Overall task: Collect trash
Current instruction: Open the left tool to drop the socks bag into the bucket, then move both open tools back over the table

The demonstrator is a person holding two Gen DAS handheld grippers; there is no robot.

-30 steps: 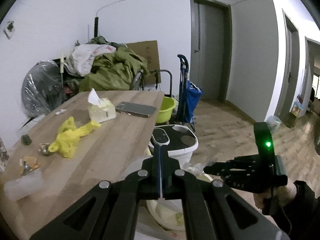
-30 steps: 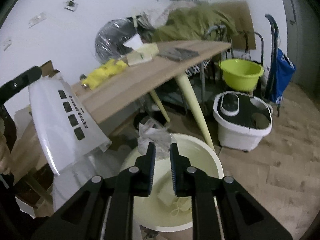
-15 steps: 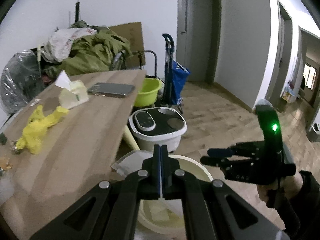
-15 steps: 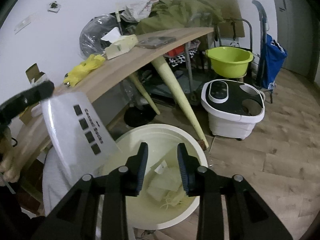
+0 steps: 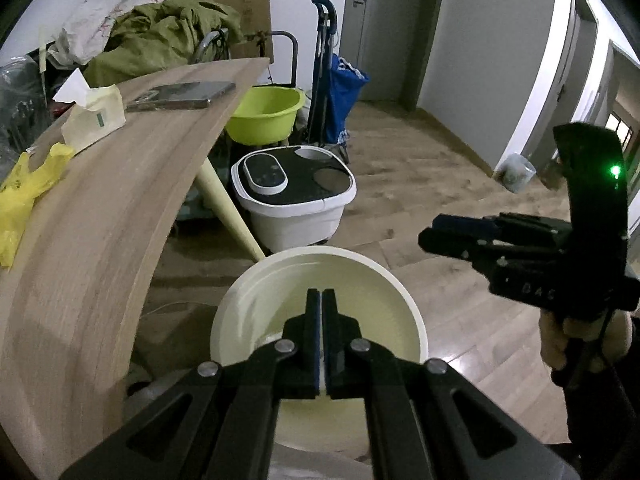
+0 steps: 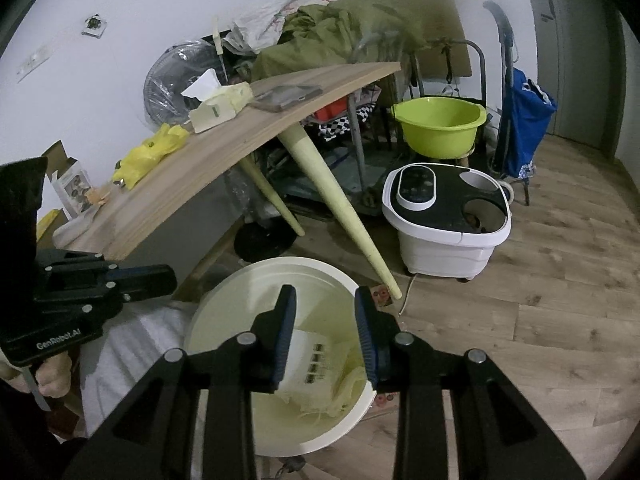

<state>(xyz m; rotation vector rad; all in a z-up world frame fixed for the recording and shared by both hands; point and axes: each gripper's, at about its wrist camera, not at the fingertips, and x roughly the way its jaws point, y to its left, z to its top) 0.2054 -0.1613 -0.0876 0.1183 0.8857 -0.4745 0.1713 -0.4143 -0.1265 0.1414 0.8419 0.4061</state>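
Since a second ago the white packet has left the left gripper and now lies in the bin, and the right gripper's fingers have spread. From the left wrist, the left gripper (image 5: 322,300) hangs over the cream bin (image 5: 404,300) with its fingers pressed together on nothing; the right gripper (image 5: 434,232) hovers off to the right, too side-on to tell its state here. On the table (image 5: 100,220) lie a yellow bag (image 5: 24,188), a tissue pack (image 5: 94,118) and a phone (image 5: 180,95). From the right wrist, the right gripper (image 6: 325,300) stands apart and empty above the bin (image 6: 224,304), where the packet (image 6: 314,364) rests among pale scraps; the left gripper (image 6: 164,276) shows at left, and the yellow bag (image 6: 150,152) lies on the table (image 6: 224,160).
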